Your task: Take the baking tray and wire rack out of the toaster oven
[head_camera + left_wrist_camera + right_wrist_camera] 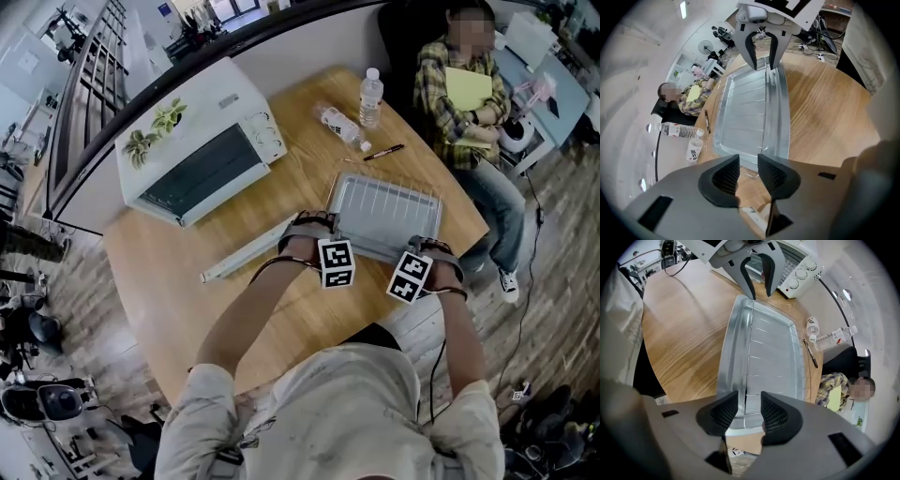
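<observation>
**A:** Baking tray (375,234) first: where is it lying?

**B:** It is lying flat on the bench (187,309), outside the toaster oven (197,141) and well apart from its front. The wire rack (740,101) is resting in the tray. A long pale strip (246,250) is lying between the oven and the tray.

**A:** And what are the jaws doing?

**B:** The left gripper (749,174) is hanging over the tray's end nearer the oven. Its jaws are standing spread, with only bare bench showing between them. The right gripper (750,411) is hanging over the end farther from the oven, also spread. The tray's rim and a rack wire are showing in its gap, but the pads are not pressing on them.

**A:** So which step are we looking at?

**B:** I am judging this as the letting-go step, with both pieces lying out of the oven and the task looking all but done.

**A:** What is the next move asking for?

**B:** Probably drawing both grippers clear of the rim without nudging the tray. If the rack is meant to sit apart, it is calling for a fresh pinch on a rack wire.
</observation>
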The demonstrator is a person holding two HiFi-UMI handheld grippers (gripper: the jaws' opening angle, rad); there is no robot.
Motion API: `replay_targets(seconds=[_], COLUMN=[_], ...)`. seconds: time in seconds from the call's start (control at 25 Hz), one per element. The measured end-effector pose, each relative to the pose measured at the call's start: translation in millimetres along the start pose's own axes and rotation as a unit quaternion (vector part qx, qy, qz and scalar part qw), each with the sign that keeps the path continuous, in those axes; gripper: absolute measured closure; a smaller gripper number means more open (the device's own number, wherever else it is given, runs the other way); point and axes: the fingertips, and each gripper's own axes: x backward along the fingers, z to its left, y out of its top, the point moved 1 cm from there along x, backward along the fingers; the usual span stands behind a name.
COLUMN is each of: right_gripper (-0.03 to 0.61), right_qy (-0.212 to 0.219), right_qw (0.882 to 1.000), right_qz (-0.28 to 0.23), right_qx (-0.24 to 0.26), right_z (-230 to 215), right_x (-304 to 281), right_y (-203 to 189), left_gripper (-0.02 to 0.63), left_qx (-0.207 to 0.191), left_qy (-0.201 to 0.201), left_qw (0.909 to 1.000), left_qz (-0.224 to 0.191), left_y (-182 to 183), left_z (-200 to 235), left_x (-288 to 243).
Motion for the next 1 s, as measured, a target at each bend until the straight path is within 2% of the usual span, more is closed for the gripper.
replay_targets(seconds=[0.32, 0.52, 0.68, 0.88, 1.0], right_gripper=[0.403, 0.417, 0.408, 0.411, 0.420], right_qy=[0.027, 0.027, 0.019, 0.004, -0.030], right_qw=[0.999, 0.996, 0.989, 0.969, 0.957], right_qz=[-0.021, -0.062, -0.127, -0.227, -0.267], right_qx=[-0.027, -0.055, -0.070, -0.092, -0.106], right_z=[12.8, 2.5, -10.4, -33.3, -43.9], right_x=[17.7, 35.3, 54.5, 80.5, 88.8], right_y=[4.4, 13.2, 41.5, 95.0, 119.0], left_gripper=[0.480, 0.483, 0.503, 0.517, 0.517], left_qx=[0.097, 0.184, 0.267, 0.366, 0.400], left_qy=[0.014, 0.038, 0.092, 0.163, 0.186], left_qw=[0.9950, 0.9814, 0.9586, 0.9159, 0.8972], left_qz=[-0.022, -0.039, -0.039, -0.028, -0.018], left_y=[-19.9, -38.3, -65.4, -111.9, -136.4], left_z=[1.3, 4.6, 9.1, 11.0, 3.1], left_x=[21.3, 39.9, 60.4, 91.5, 102.0])
